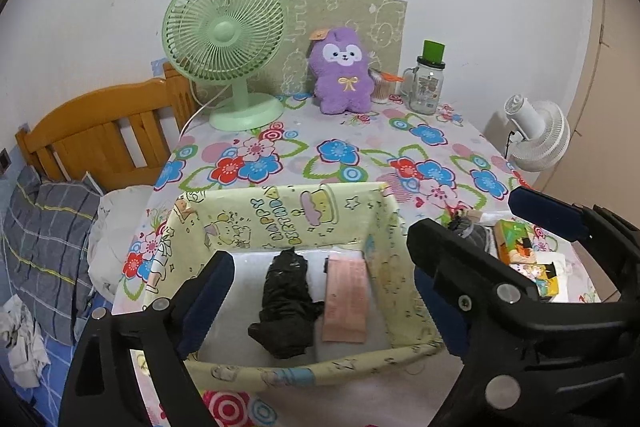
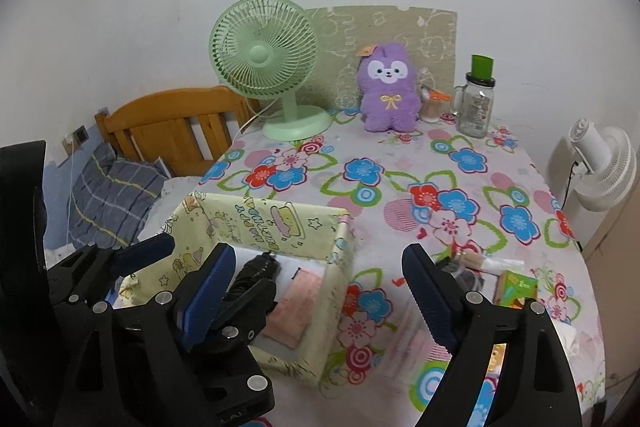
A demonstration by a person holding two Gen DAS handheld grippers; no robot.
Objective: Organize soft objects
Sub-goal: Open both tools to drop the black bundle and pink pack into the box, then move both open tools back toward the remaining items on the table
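While both grippers hang spread and empty, left gripper (image 1: 320, 291) over the yellow box (image 1: 280, 215), right gripper (image 2: 316, 291) beside it, the black cloth bundle (image 1: 286, 307) and pink folded cloth (image 1: 346, 301) lie inside, long axes toward the wall. Floral tablecloth (image 2: 400, 187); bed (image 2: 168, 131) left. Only the right view shows the box's outer side.

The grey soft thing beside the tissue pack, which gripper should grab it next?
Right, probably. The right gripper hangs open with the grey bundle beside its right jaw, while the left gripper hovers open over the yellow box.
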